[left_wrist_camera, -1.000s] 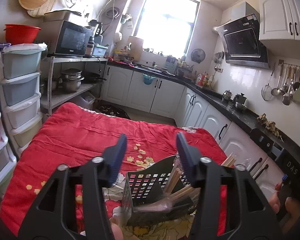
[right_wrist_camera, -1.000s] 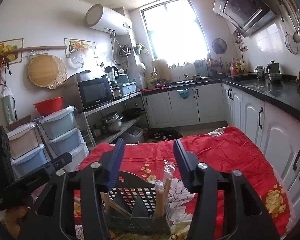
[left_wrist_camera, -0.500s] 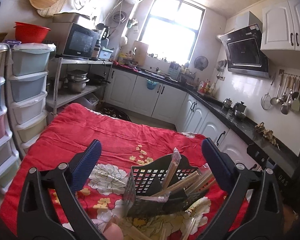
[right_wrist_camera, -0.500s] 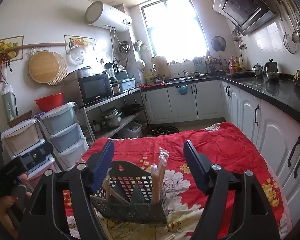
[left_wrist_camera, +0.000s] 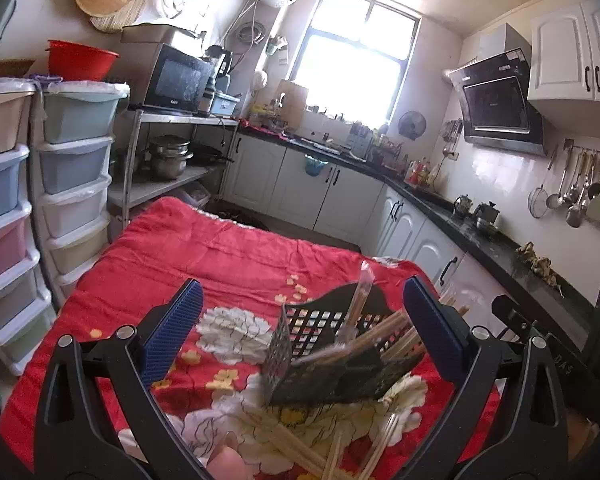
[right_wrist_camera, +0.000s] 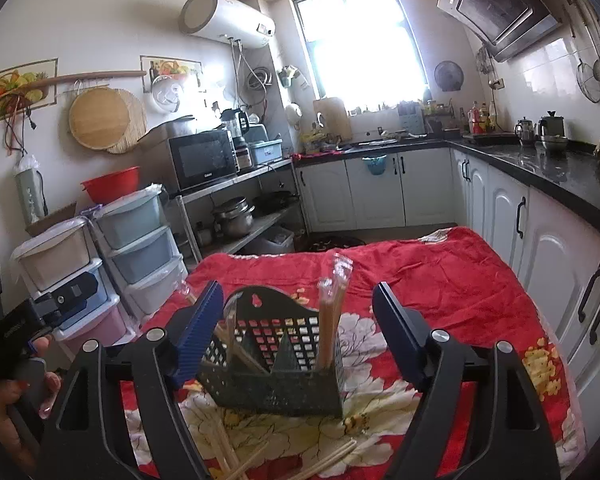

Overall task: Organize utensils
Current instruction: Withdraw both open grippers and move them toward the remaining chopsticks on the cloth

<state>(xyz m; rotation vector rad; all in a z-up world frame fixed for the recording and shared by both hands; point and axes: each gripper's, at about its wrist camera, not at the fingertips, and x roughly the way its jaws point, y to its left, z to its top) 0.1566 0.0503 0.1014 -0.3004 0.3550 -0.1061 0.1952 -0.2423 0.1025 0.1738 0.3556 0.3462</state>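
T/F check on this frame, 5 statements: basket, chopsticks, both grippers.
1. The dark basket stands on the red floral cloth. True.
2. All chopsticks are in the basket. False: loose chopsticks lie on the cloth in front of it, while wrapped chopsticks stand inside.
3. The left gripper is clamped on the basket. False: its jaws stand wide apart, having just been opening, with nothing pressed between the pads.
4. The right gripper is open, its jaws having just been opening, with the basket seen between its fingers but not gripped. True.
5. A red bowl sits on top of the plastic drawers. True.
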